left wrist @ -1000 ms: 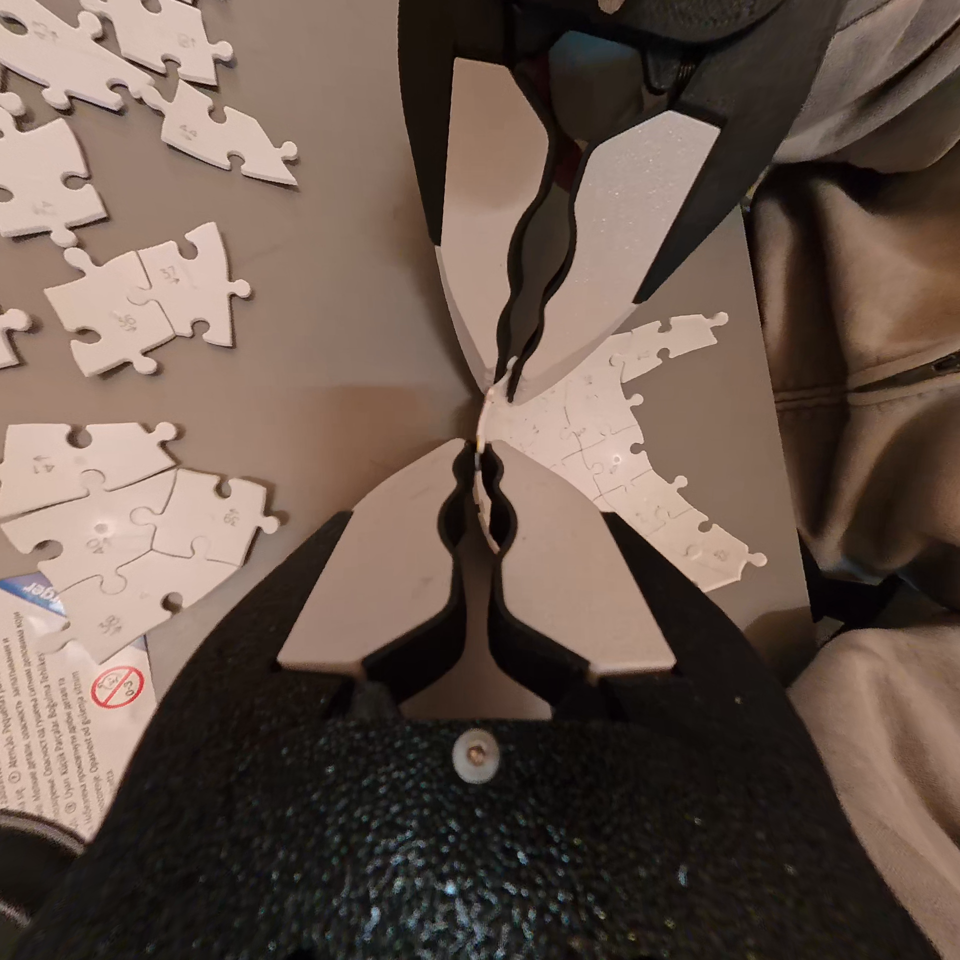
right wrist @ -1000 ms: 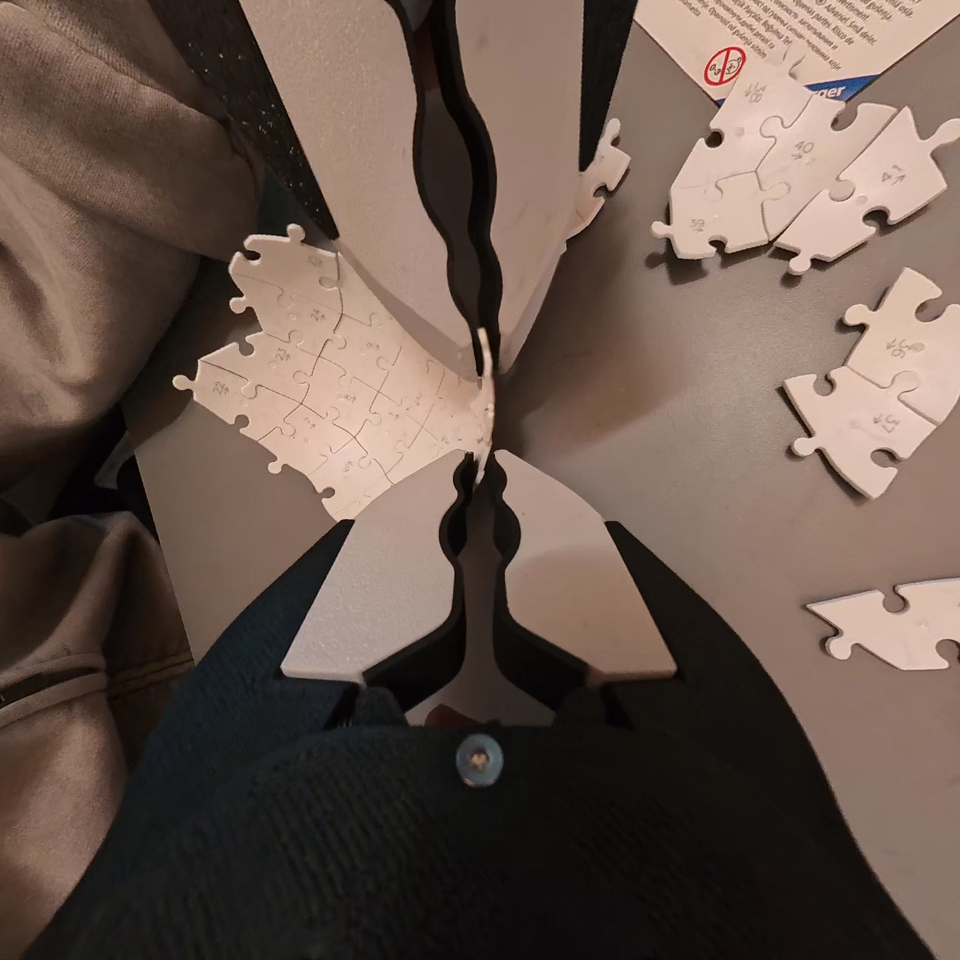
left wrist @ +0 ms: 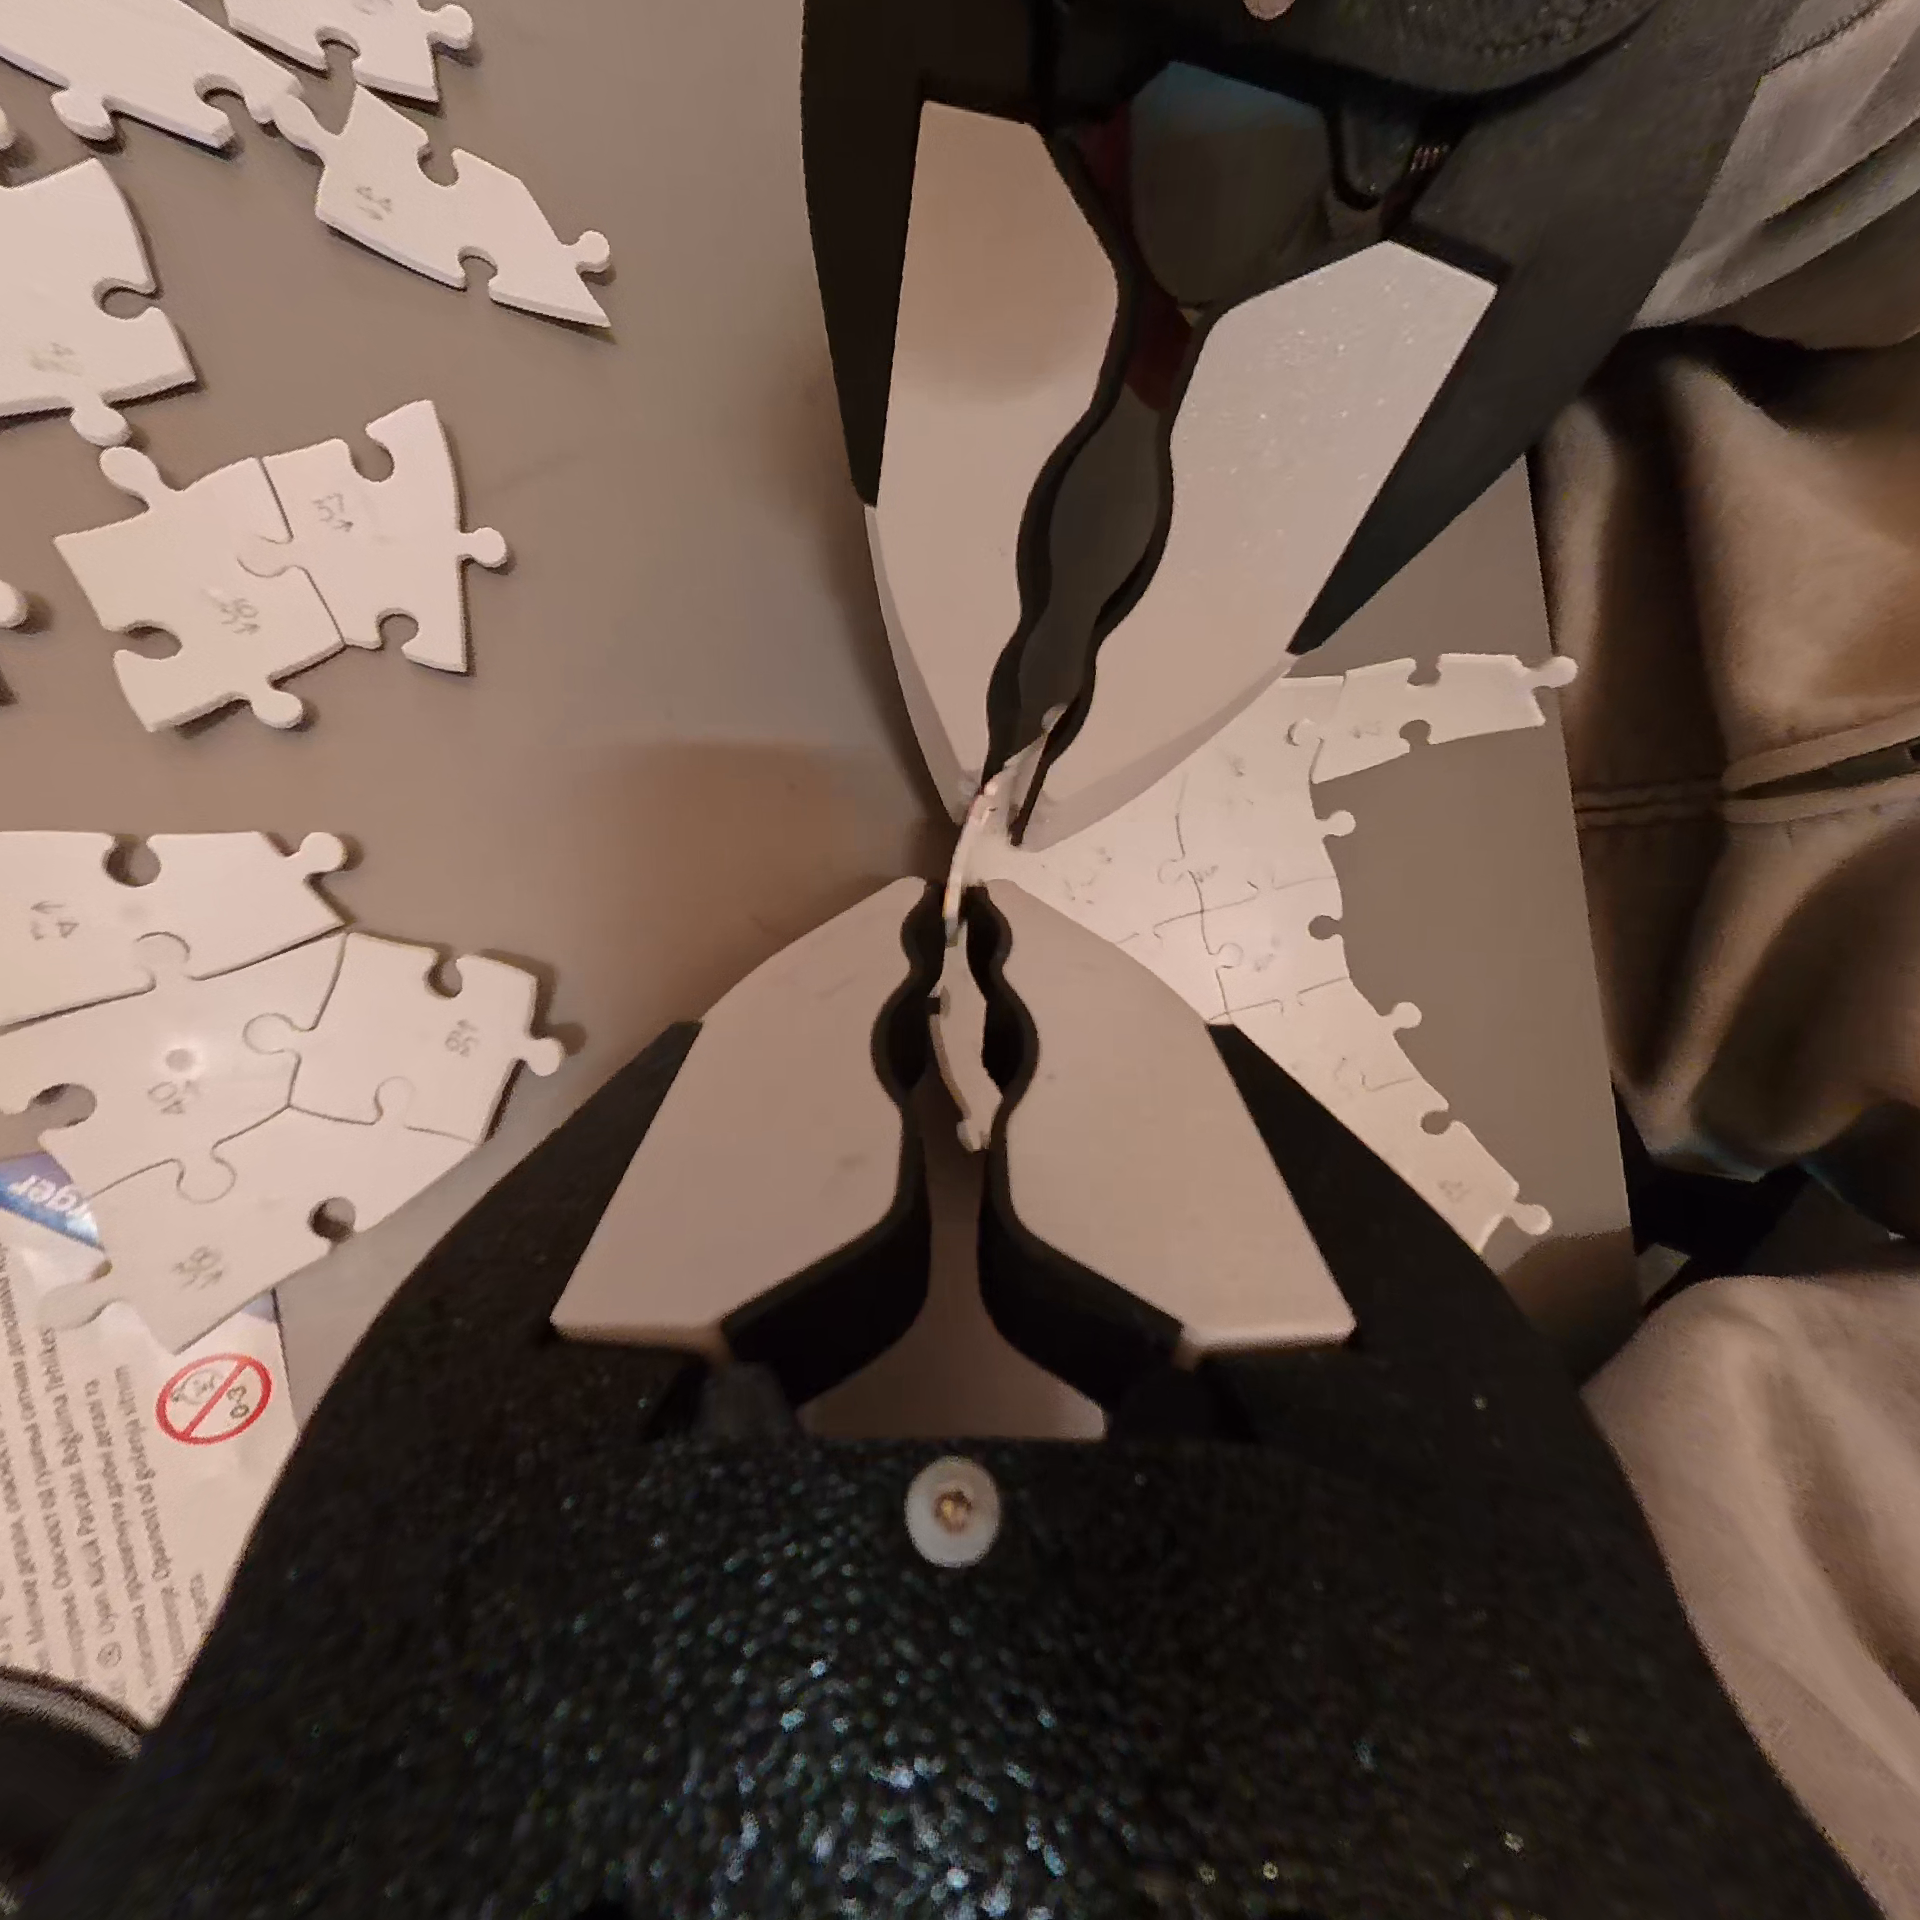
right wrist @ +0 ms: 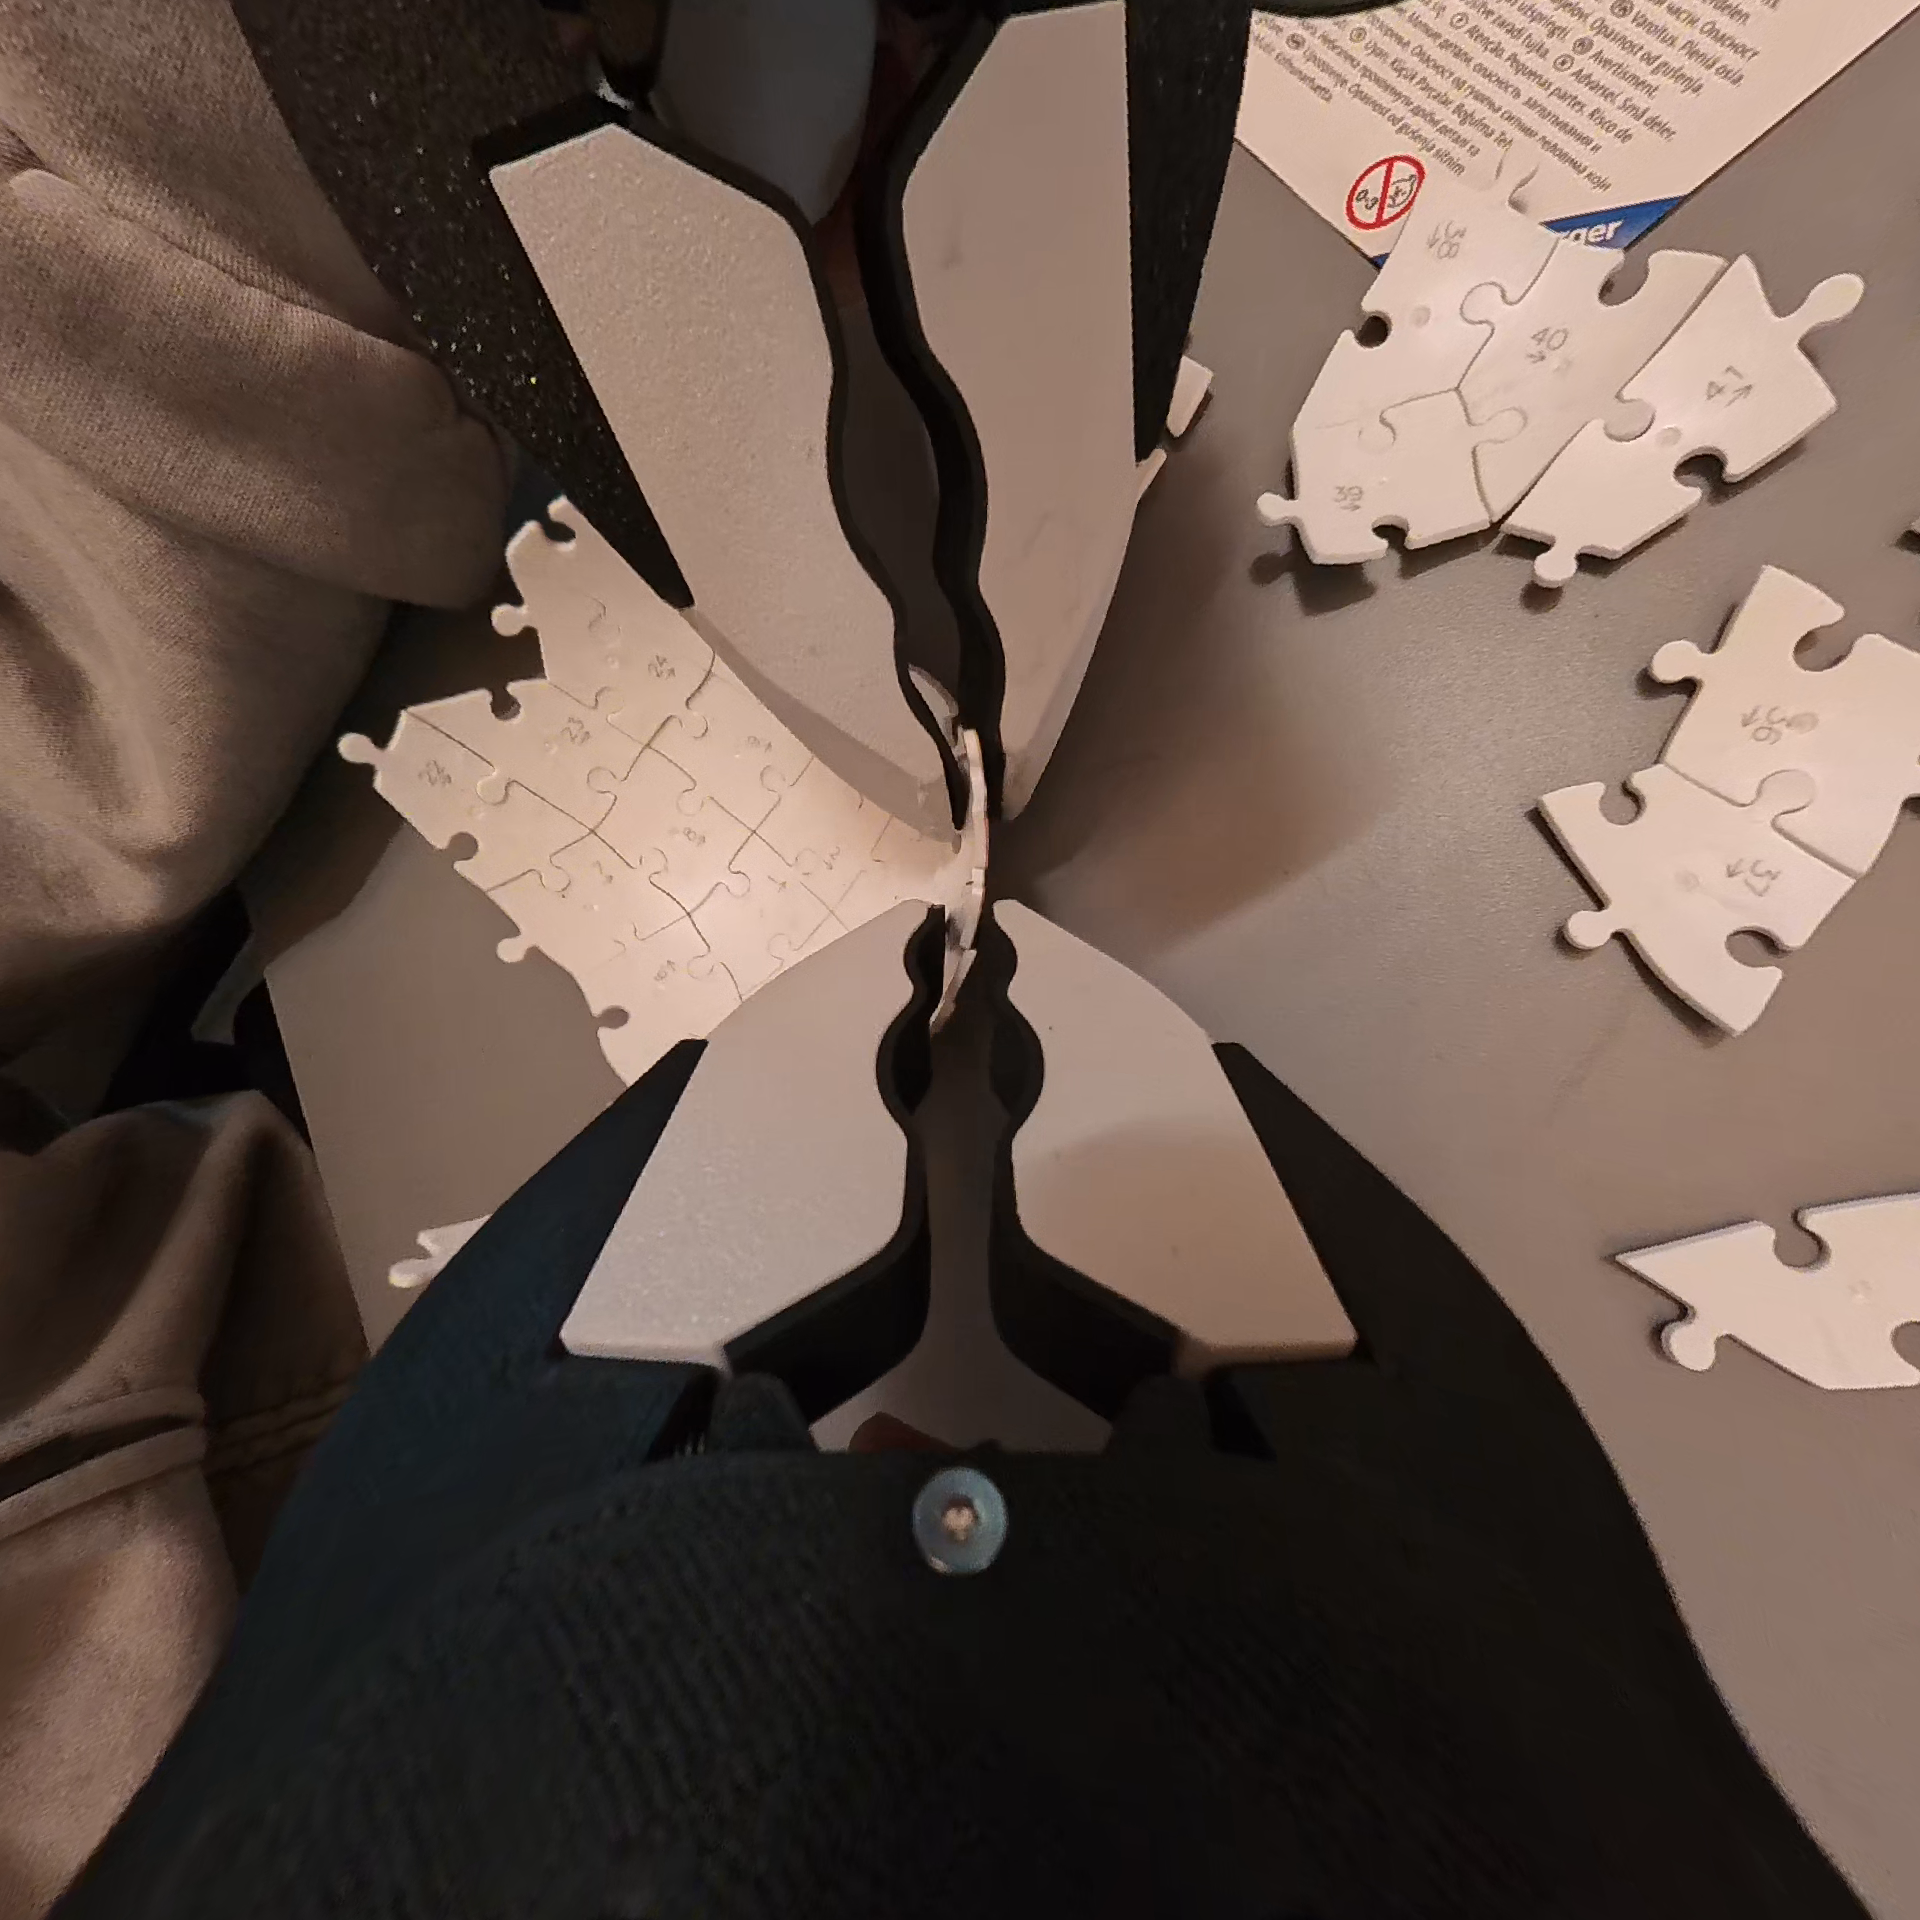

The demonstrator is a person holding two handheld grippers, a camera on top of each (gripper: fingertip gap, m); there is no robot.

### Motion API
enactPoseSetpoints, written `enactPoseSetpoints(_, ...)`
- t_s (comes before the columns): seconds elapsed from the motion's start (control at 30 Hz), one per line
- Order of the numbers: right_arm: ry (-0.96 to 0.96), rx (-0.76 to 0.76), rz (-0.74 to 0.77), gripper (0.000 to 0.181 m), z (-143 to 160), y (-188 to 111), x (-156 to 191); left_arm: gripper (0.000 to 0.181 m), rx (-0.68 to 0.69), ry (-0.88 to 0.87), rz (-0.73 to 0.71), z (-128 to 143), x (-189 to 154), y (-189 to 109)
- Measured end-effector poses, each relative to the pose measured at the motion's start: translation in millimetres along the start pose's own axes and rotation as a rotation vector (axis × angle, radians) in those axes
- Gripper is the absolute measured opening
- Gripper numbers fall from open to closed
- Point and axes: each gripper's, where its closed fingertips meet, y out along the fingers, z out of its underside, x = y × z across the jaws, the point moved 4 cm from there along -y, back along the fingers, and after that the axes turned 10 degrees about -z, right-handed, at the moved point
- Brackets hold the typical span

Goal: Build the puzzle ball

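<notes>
1. Hardly anything has shifted over the last second: both tools keep their pinch on the same curved white sheet of joined puzzle pieces [left wrist: 1226, 914], and its thin edge now bows a little more between the tips.
2. Seen from the left wrist, the left hand-held gripper [left wrist: 954, 935] is clenched on the near edge of that sheet, a loose tab of which shows between its grey fingers [left wrist: 790, 1122].
3. Opposite it, tip to tip, the right hand-held gripper [left wrist: 1023, 790] is clamped on the same edge from the far side.
4. From the right wrist view, the right hand-held gripper [right wrist: 961, 935] and left hand-held gripper [right wrist: 971, 769] meet on the sheet's rim, while the joined sheet [right wrist: 644, 821] fans out to the left of them, lifted above the grey counter [right wrist: 1299, 935].
5. Beyond the sheet, on its outer side, lies grey-brown folded fabric [left wrist: 1745, 883].
6. On the other side of the sheet, well apart, flat white clusters of loose numbered puzzle pieces [left wrist: 281, 582] lie on the counter [left wrist: 675, 520].
7. One such four-piece cluster [right wrist: 1538, 395] overlaps a printed white leaflet with a blue band [right wrist: 1558, 94].
</notes>
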Motion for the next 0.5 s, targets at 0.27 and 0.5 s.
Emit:
enactPoseSetpoints(0.27,0.005,-0.022,-0.015,0.004,-1.0,-0.8,2.0,0.010,-0.017,-0.030,0.010,1.4,0.8,-5.8)
enactPoseSetpoints(0.5,-0.009,-0.023,-0.012,0.004,-2.0,-0.7,2.6,0.010,0.010,-0.040,0.064,6.5,-3.1,-2.1)
